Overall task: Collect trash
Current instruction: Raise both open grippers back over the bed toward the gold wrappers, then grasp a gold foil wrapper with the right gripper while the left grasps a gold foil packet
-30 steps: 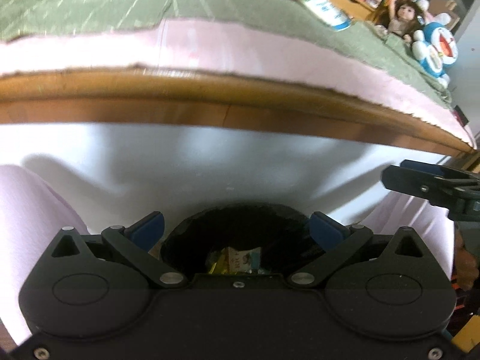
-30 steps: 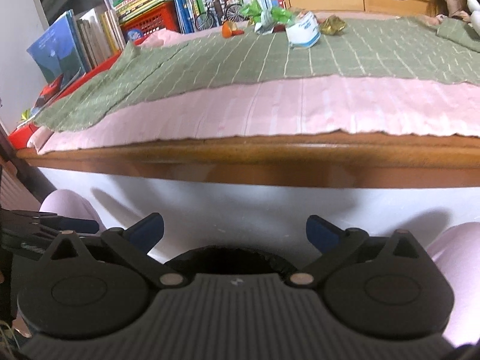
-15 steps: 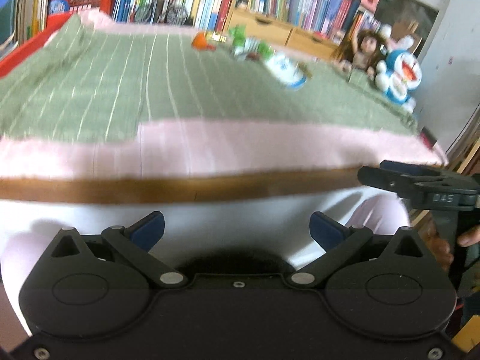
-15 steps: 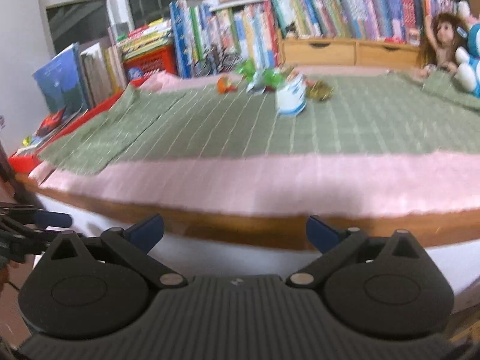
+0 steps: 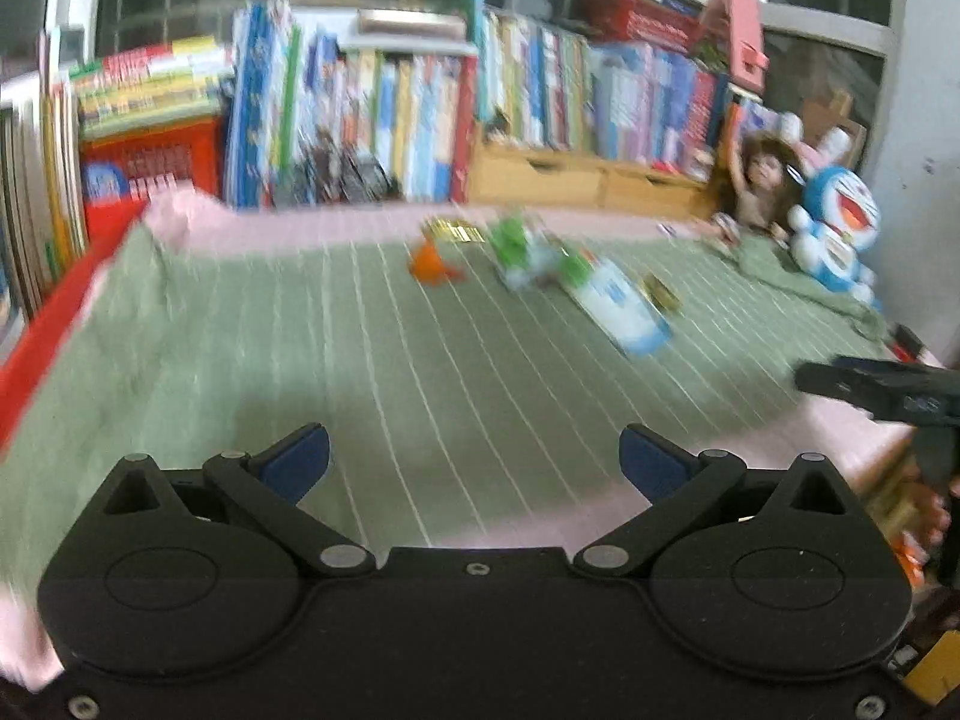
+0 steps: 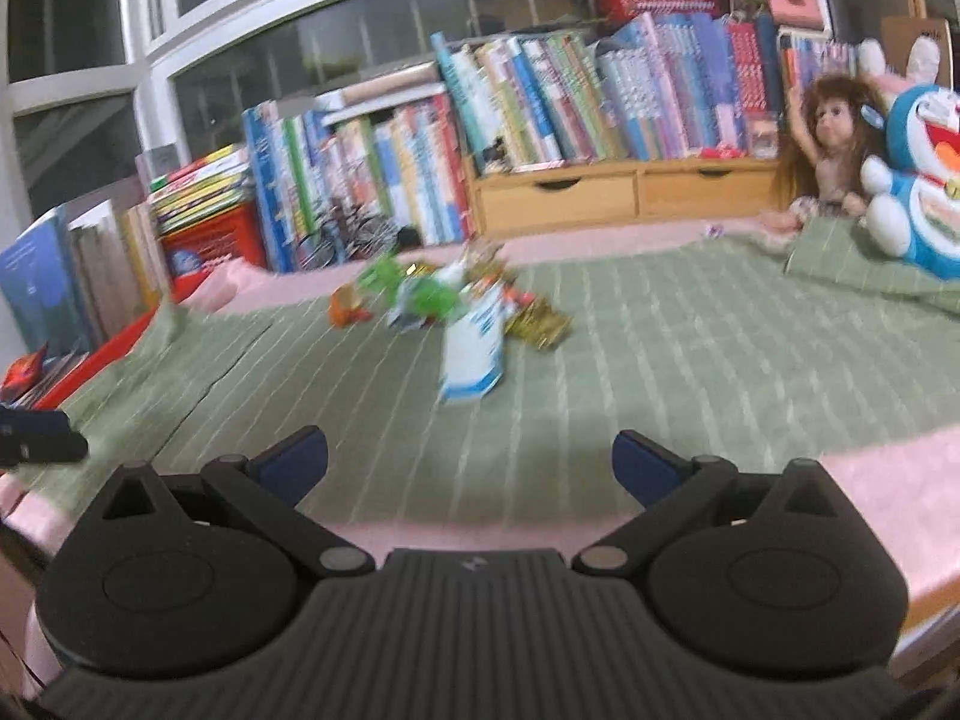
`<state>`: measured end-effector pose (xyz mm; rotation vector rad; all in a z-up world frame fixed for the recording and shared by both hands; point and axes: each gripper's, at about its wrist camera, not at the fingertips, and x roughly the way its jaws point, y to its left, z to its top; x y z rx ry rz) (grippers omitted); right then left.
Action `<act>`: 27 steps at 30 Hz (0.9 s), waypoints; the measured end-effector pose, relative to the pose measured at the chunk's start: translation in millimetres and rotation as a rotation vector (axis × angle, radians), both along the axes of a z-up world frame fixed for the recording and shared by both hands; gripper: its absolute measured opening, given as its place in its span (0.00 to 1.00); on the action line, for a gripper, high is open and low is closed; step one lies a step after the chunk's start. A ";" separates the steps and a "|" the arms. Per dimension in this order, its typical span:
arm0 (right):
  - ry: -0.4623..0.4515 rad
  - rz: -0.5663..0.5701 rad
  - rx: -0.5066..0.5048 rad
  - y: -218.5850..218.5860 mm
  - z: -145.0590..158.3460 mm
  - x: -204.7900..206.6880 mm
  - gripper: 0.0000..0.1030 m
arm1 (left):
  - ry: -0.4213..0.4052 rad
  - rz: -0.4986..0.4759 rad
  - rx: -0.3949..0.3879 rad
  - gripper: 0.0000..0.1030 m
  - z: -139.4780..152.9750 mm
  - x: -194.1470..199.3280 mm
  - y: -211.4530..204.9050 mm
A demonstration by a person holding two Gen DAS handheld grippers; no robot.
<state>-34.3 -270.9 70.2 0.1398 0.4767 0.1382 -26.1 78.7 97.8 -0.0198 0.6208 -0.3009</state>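
Observation:
Trash lies in a cluster far out on the green striped mat [image 5: 360,360]. It holds a white-and-blue carton [image 5: 621,306] [image 6: 474,348], green wrappers [image 5: 513,243] [image 6: 420,291], an orange scrap [image 5: 432,264] [image 6: 345,309] and gold foil [image 5: 660,294] [image 6: 537,321]. My left gripper [image 5: 474,462] is open and empty above the mat's near edge. My right gripper [image 6: 470,462] is also open and empty, well short of the carton. Each gripper shows at the other view's edge: the right one [image 5: 882,390] and the left one [image 6: 36,444].
Books [image 6: 540,102] fill the back wall above wooden drawers [image 6: 618,195]. A doll [image 6: 831,138] and a blue plush toy [image 6: 924,180] sit at the right. A red crate [image 5: 153,159] stands at the left. Pink bedding [image 6: 900,492] borders the mat.
Both grippers have risen from the black bin below the bed's wooden edge and now look across the mat toward the trash. Both stayed open.

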 end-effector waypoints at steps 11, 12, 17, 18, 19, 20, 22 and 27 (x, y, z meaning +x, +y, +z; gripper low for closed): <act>0.011 -0.084 -0.099 -34.0 -0.5 110.4 0.79 | -0.058 0.038 0.085 1.00 14.3 168.5 -4.0; 0.027 -0.080 -0.111 -34.4 -4.4 122.0 0.78 | -0.044 0.036 0.089 1.00 11.3 186.4 -5.6; 0.094 -0.036 -0.156 -30.1 -27.4 159.8 0.75 | 0.062 0.004 0.096 1.00 -14.3 268.1 -14.6; 0.105 -0.020 -0.166 -27.5 -32.2 166.0 0.75 | 0.073 0.002 0.101 1.00 -19.1 283.5 -17.5; 0.113 -0.011 -0.174 -25.0 -35.8 170.8 0.74 | 0.081 0.003 0.108 1.00 -23.6 297.8 -20.6; 0.120 -0.002 -0.180 -23.0 -38.9 175.1 0.73 | 0.086 0.001 0.112 1.00 -28.0 309.1 -24.3; 0.126 0.012 -0.181 -20.9 -43.9 183.0 0.73 | 0.085 -0.012 0.114 1.00 -33.4 327.5 -32.0; 0.126 0.015 -0.169 -22.0 -49.2 194.2 0.74 | 0.011 -0.120 0.159 1.00 -44.9 373.1 -60.3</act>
